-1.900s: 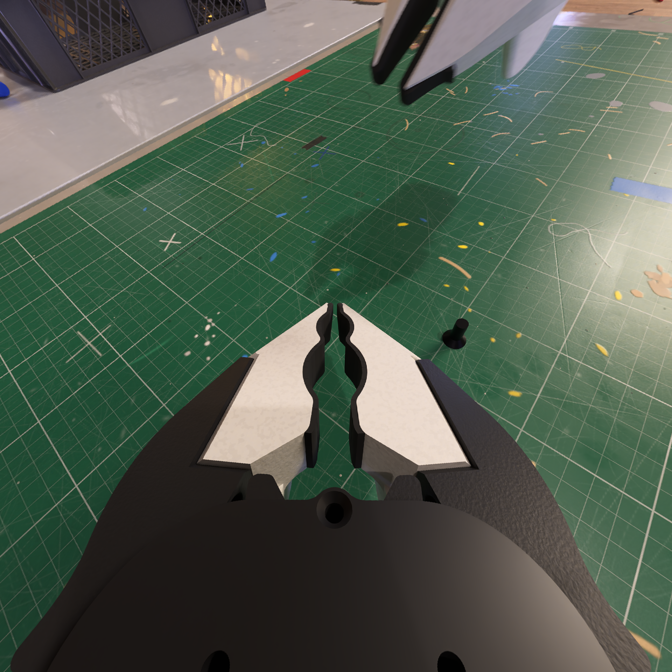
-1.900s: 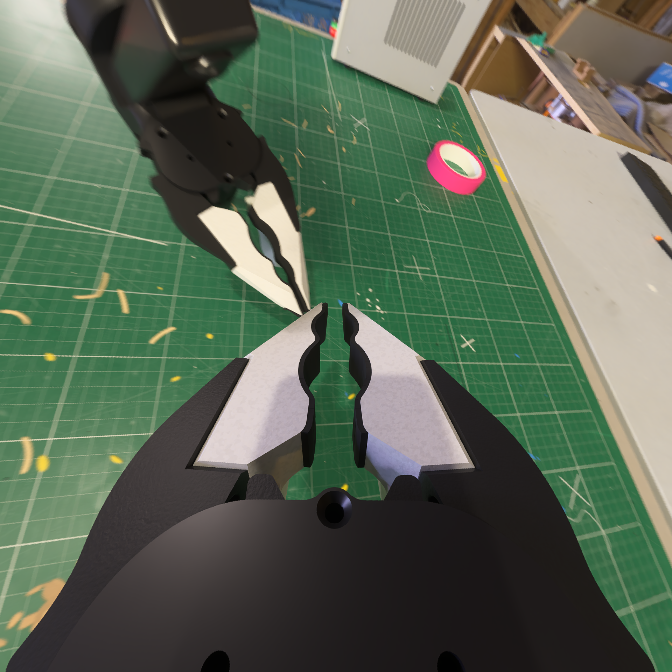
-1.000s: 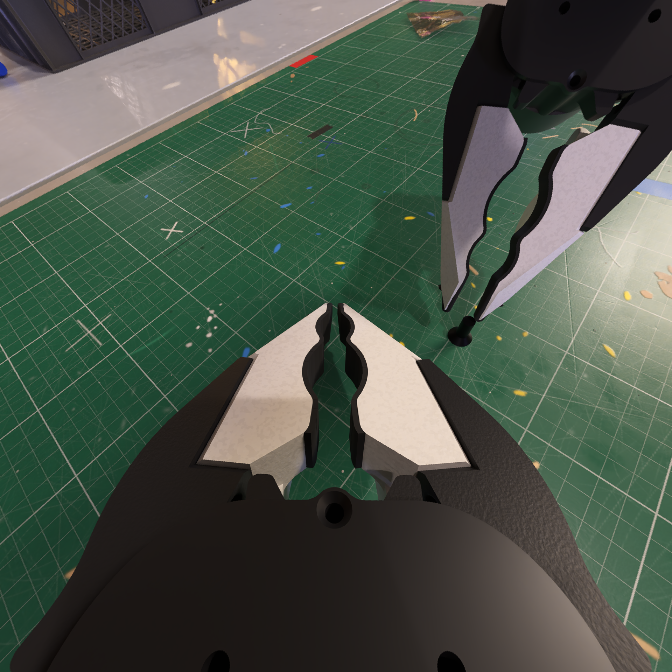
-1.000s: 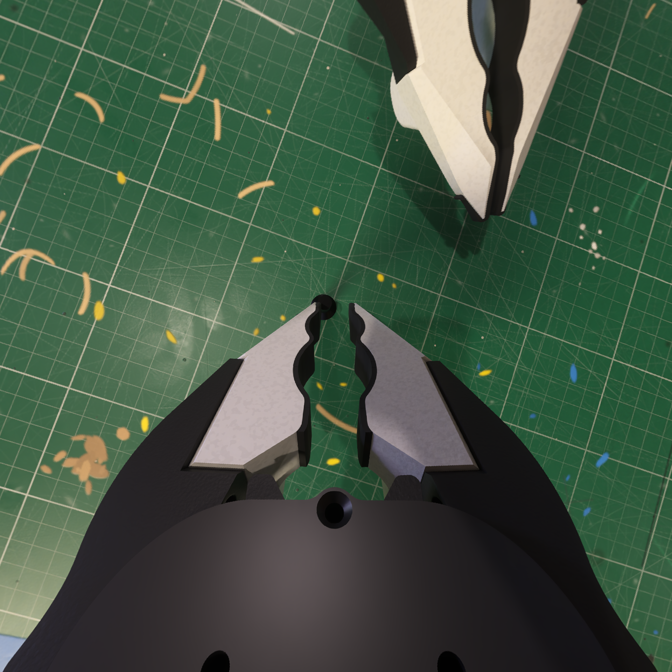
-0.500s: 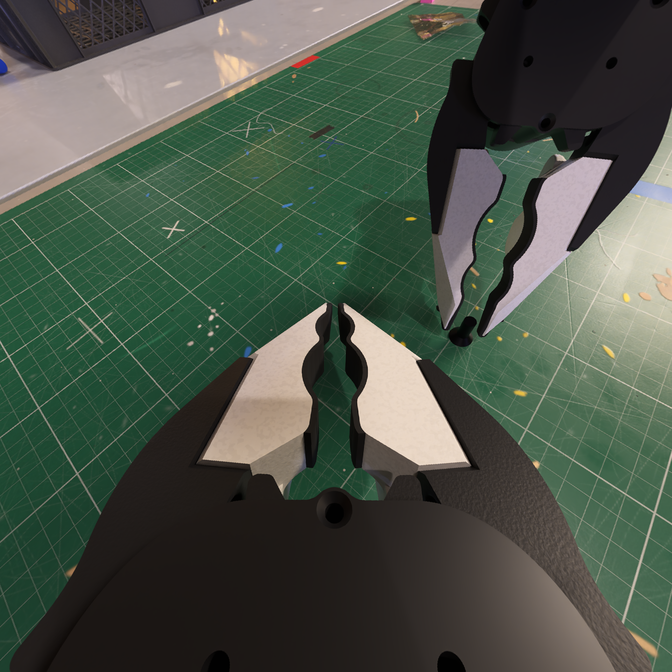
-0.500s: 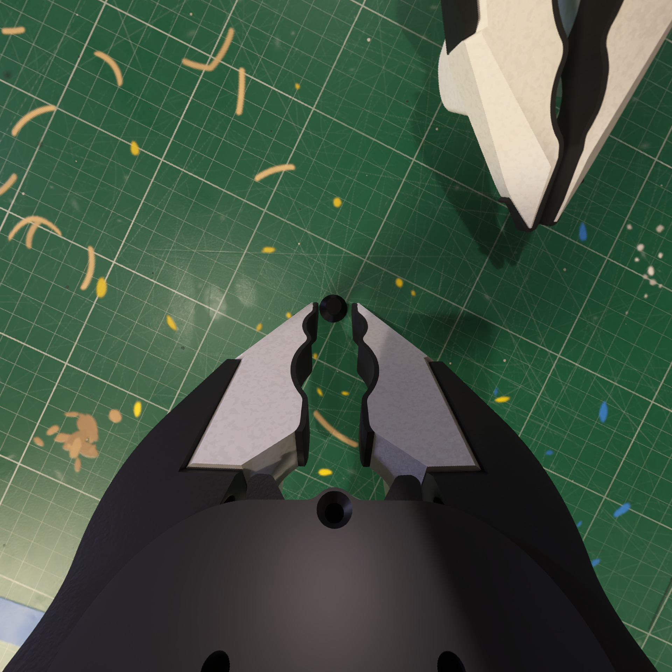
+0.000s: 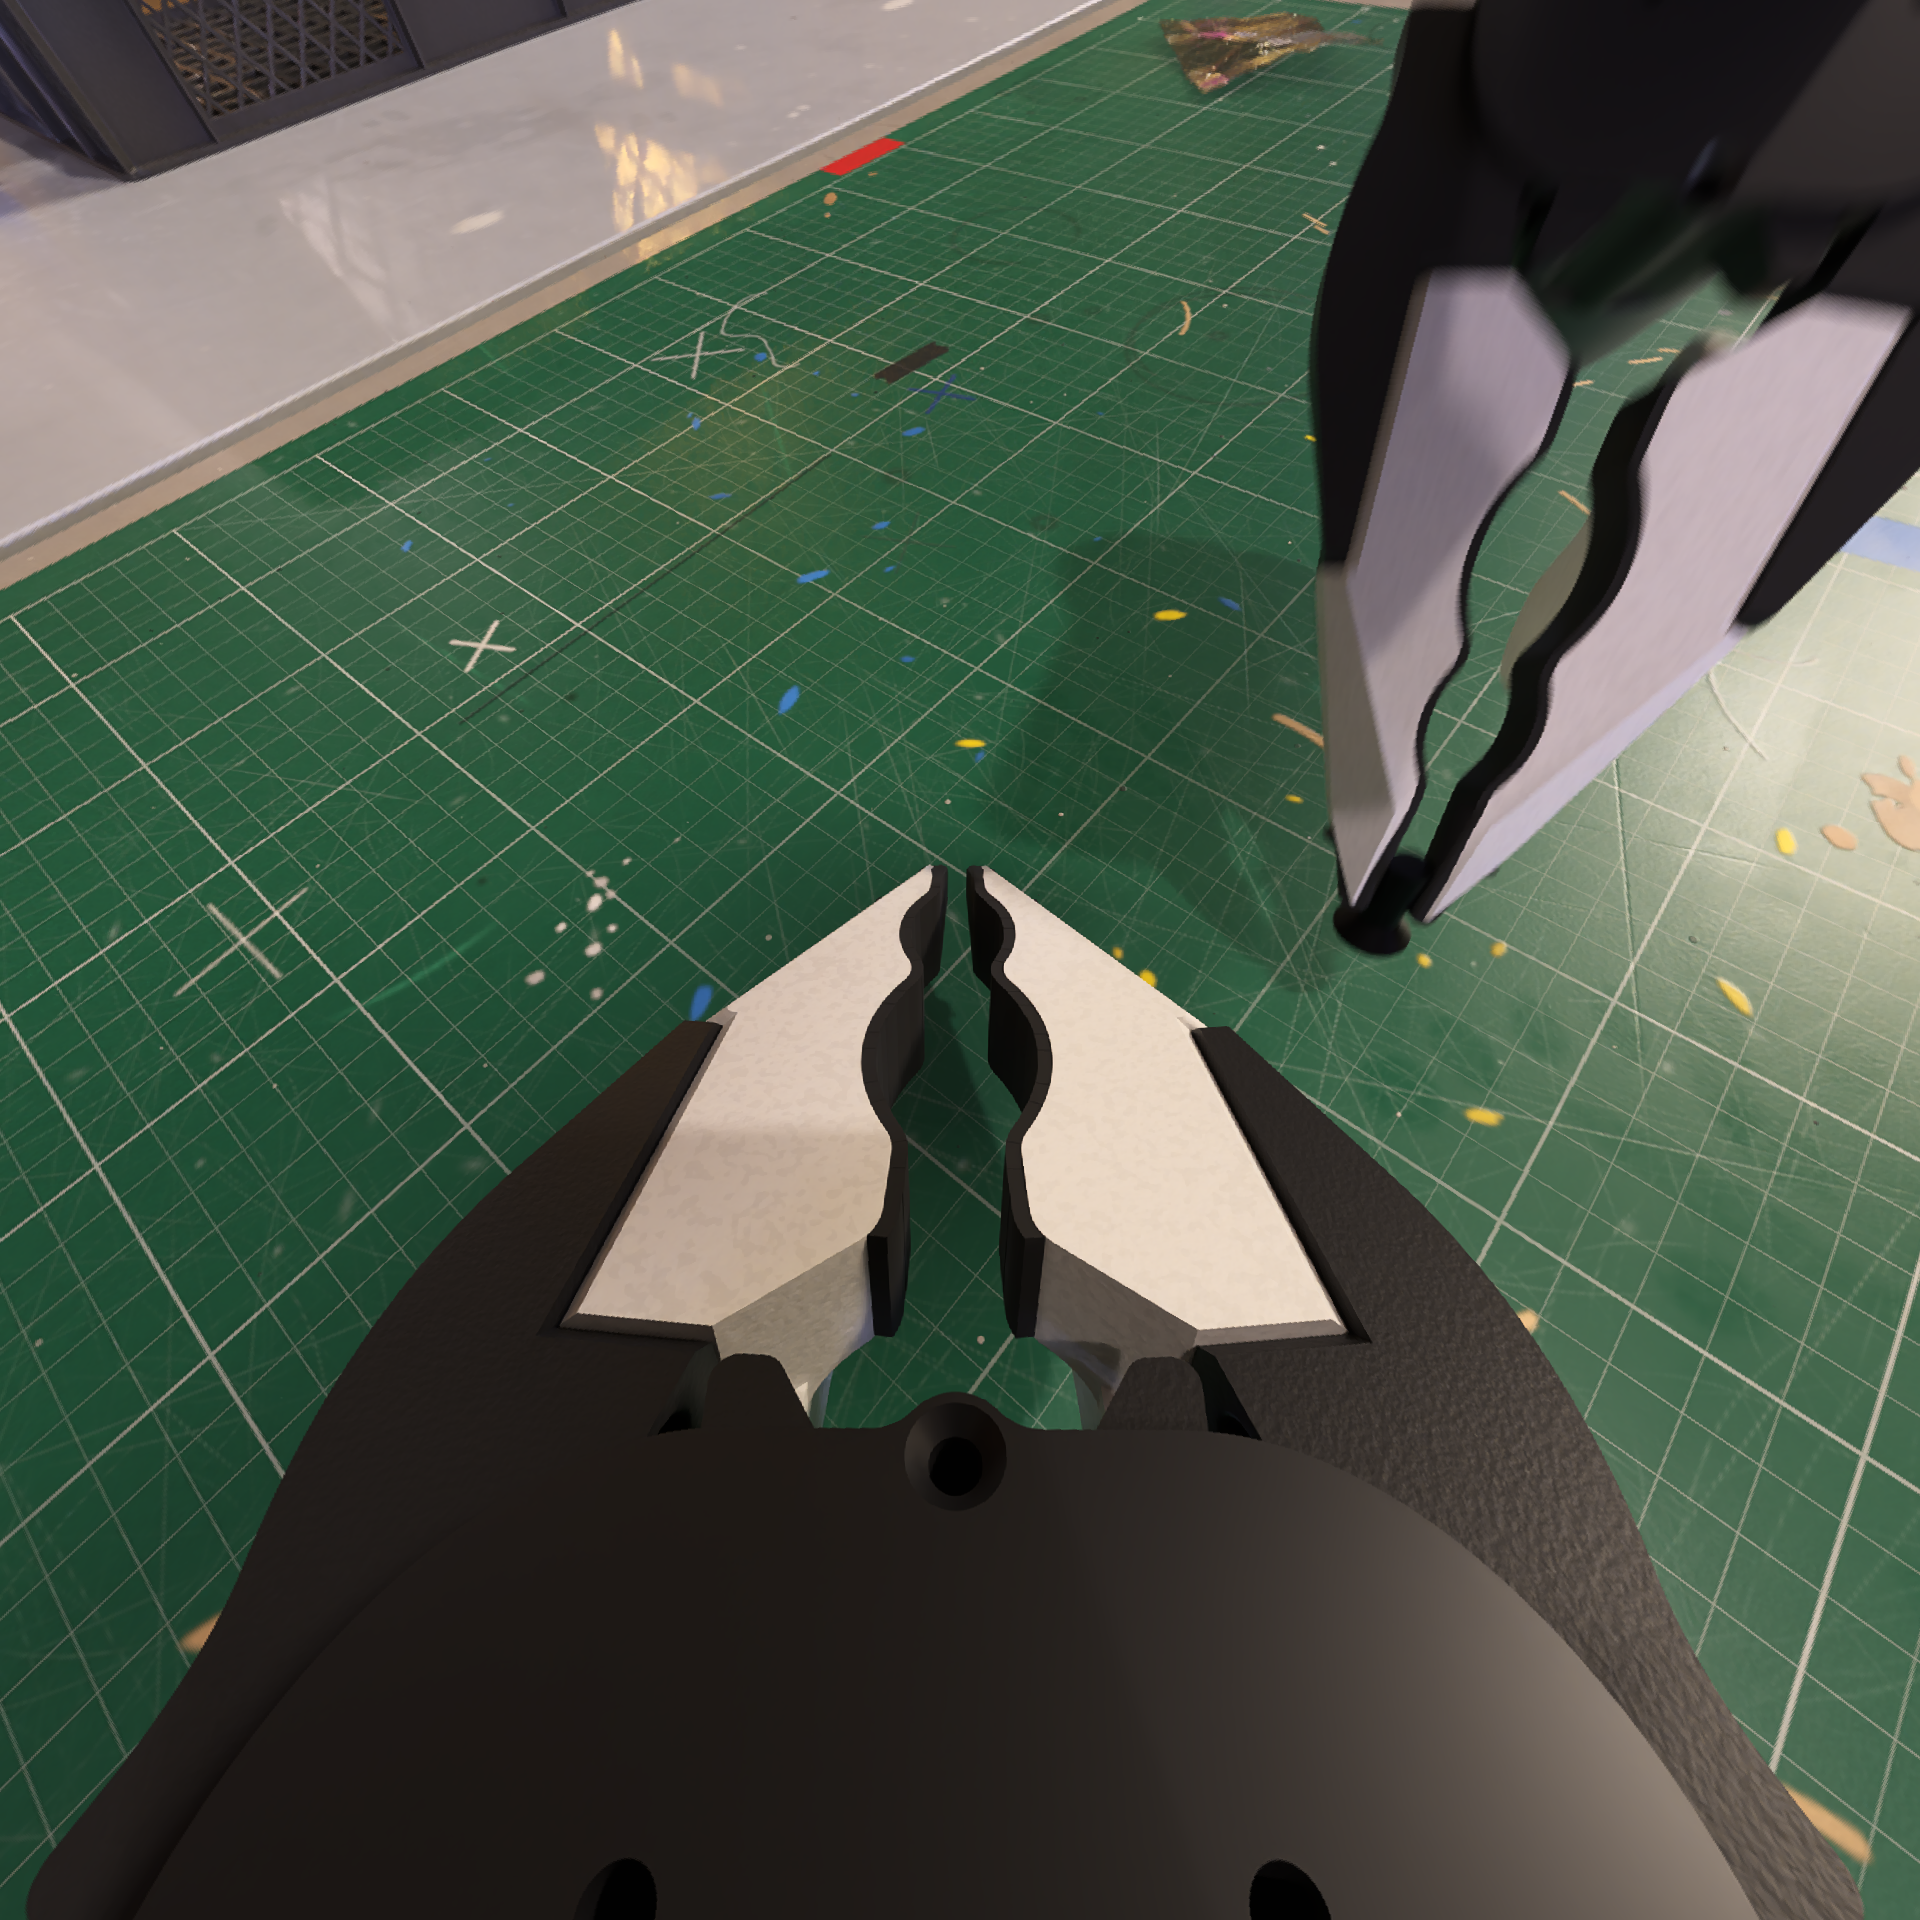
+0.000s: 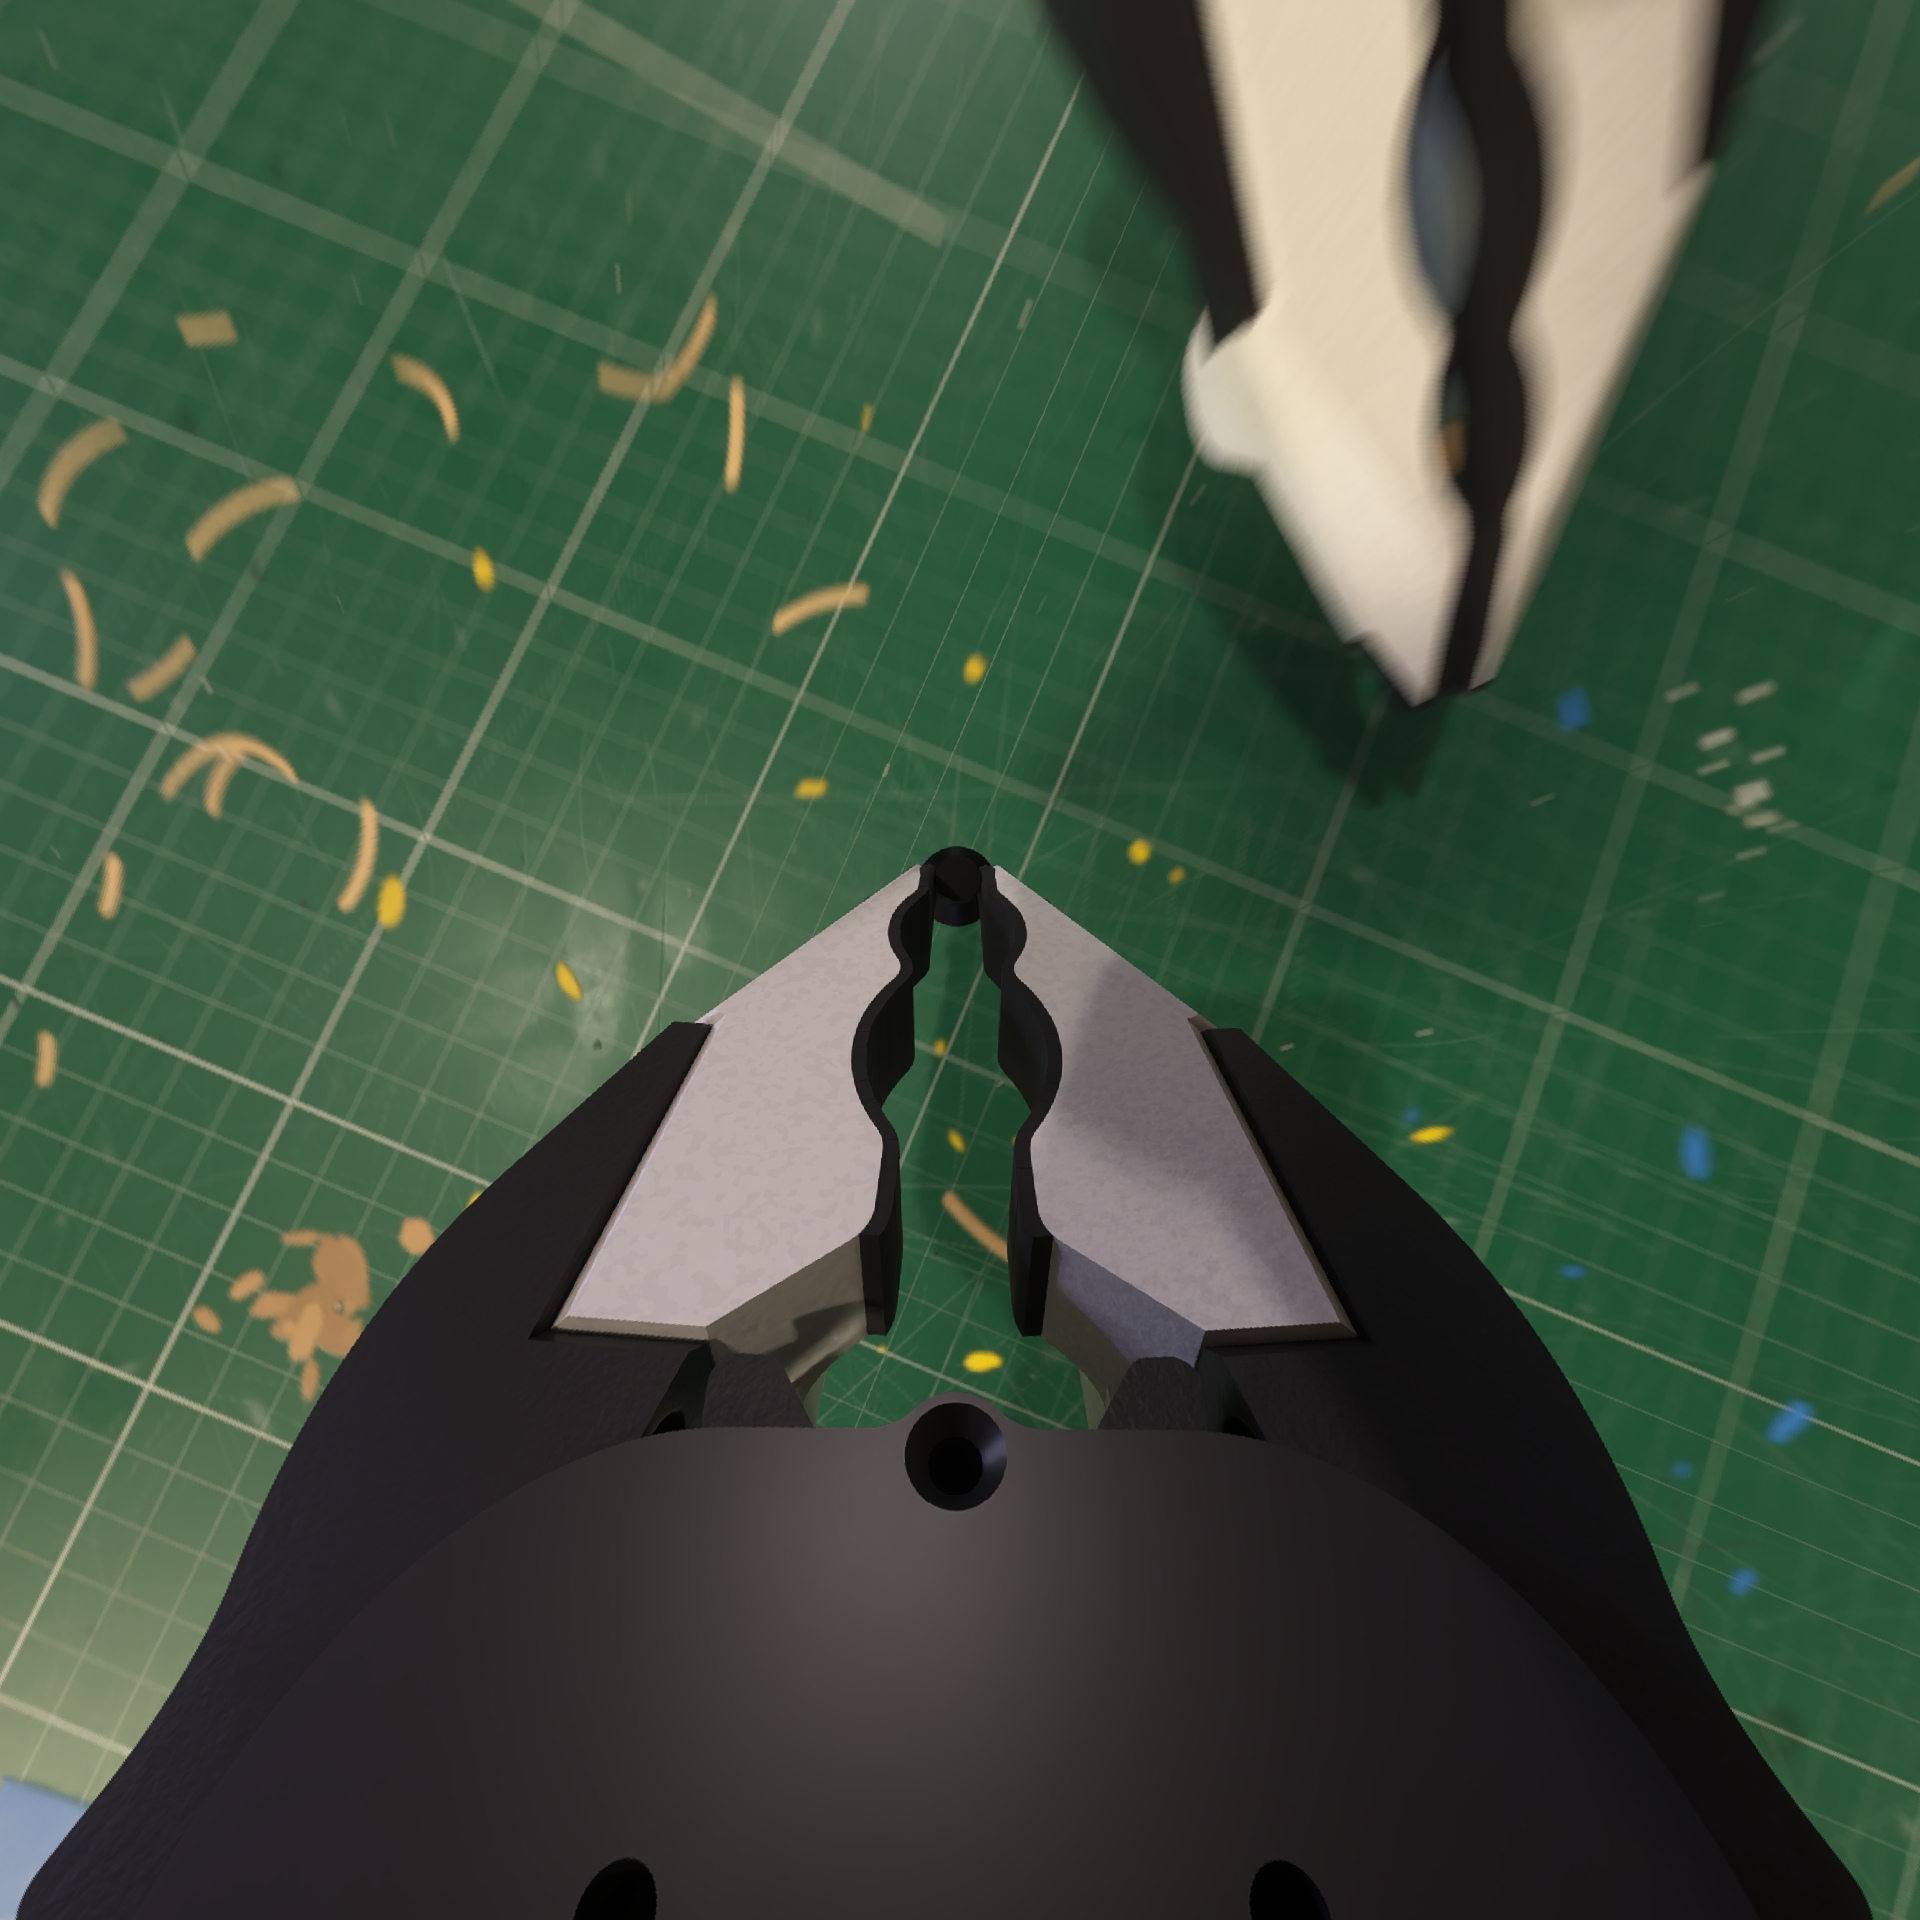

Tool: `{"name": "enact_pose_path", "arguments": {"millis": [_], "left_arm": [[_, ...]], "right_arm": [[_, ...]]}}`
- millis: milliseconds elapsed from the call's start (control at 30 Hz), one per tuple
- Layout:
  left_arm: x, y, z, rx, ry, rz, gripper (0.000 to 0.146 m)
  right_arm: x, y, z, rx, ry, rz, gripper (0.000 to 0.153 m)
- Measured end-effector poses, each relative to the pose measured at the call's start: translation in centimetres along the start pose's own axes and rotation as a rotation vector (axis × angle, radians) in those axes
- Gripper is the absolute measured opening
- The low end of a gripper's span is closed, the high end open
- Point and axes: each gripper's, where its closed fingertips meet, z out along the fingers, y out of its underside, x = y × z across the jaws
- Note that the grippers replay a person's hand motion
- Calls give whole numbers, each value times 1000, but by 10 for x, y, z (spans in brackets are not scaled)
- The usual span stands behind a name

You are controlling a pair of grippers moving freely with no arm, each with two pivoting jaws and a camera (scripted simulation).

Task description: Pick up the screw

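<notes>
The screw is small and black, and it stands head down on the green cutting mat. My right gripper points down at the mat and is shut on the screw's shaft at the fingertips. In the left wrist view the right gripper is at the upper right, and the screw's head shows just below its tips, at the mat. My left gripper is shut and empty, low over the mat to the left of the screw. It also shows blurred in the right wrist view.
A pale bench top borders the mat on the far left, with a dark mesh crate on it. A crumpled wrapper lies at the far end of the mat. Wood shavings and paint flecks dot the mat.
My right gripper came down over the screw and closed its fingers on the shaft. The left gripper stayed shut and barely moved.
</notes>
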Motion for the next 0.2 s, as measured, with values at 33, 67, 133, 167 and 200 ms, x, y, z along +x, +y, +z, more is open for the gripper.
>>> {"name": "enact_pose_path", "arguments": {"millis": [33,67,133,167,200], "left_arm": [[0,0,0,0,0,0,3],[0,0,0,0,0,0,3],[0,0,0,-1,-1,0,3],[0,0,0,-1,-2,0,3],[0,0,0,0,-2,2,3]], "right_arm": [[4,-12,-10,56,30,0,8],[11,-24,-23,117,74,2,8],[35,-46,-53,216,212,7,8],[48,-53,-67,235,291,8,8],[59,-56,-77,236,364,6,8]]}}
